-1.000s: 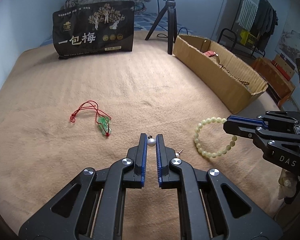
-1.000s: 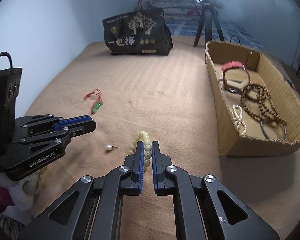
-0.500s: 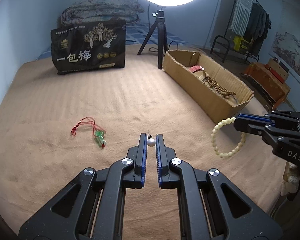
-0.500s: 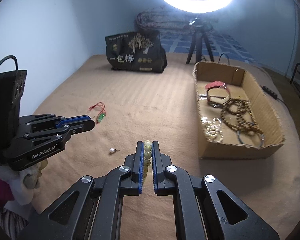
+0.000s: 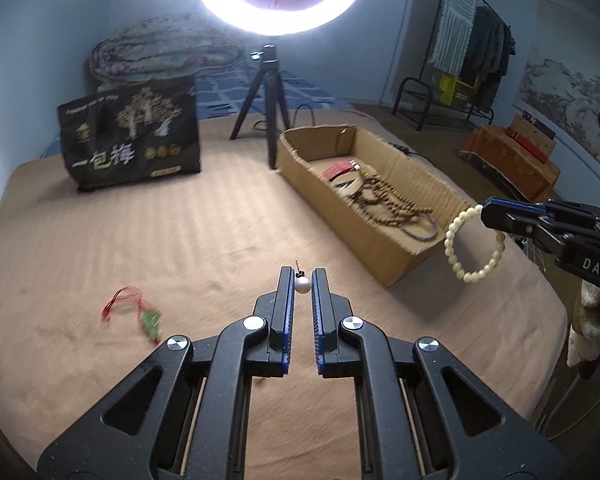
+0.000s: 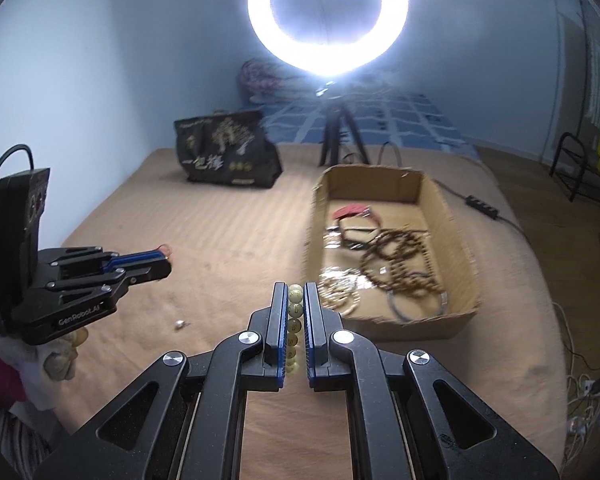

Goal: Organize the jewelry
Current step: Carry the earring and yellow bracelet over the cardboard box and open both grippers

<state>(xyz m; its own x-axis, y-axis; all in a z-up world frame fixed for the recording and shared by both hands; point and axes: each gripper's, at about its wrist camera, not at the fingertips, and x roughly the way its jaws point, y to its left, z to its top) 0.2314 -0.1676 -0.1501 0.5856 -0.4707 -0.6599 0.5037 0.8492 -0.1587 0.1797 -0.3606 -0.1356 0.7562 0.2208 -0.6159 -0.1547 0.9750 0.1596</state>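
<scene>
My left gripper point(image 5: 302, 280) is shut on a pearl earring point(image 5: 302, 285) and holds it above the tan blanket. My right gripper point(image 6: 295, 294) is shut on a pale green bead bracelet point(image 6: 295, 308), which hangs from it in the left wrist view point(image 5: 476, 246) near the front end of the cardboard box point(image 5: 380, 256). The box point(image 6: 456, 320) holds wooden bead strands point(image 6: 396, 260), a pale bracelet point(image 6: 338, 292) and a red band point(image 6: 352, 211). A second pearl earring point(image 6: 179, 323) and a green pendant on red cord point(image 5: 150, 320) lie on the blanket.
A black snack bag point(image 5: 130, 142) stands at the back left. A ring light on a tripod point(image 5: 270, 112) stands behind the box. The blanket edge point(image 5: 548, 300) drops off to the right, with a clothes rack point(image 5: 472, 60) and wooden crate point(image 5: 512, 156) beyond.
Both grippers have risen and moved toward the box. The right gripper lifted the bead bracelet off the blanket; it now hangs by the box's front end. The left still holds the pearl earring.
</scene>
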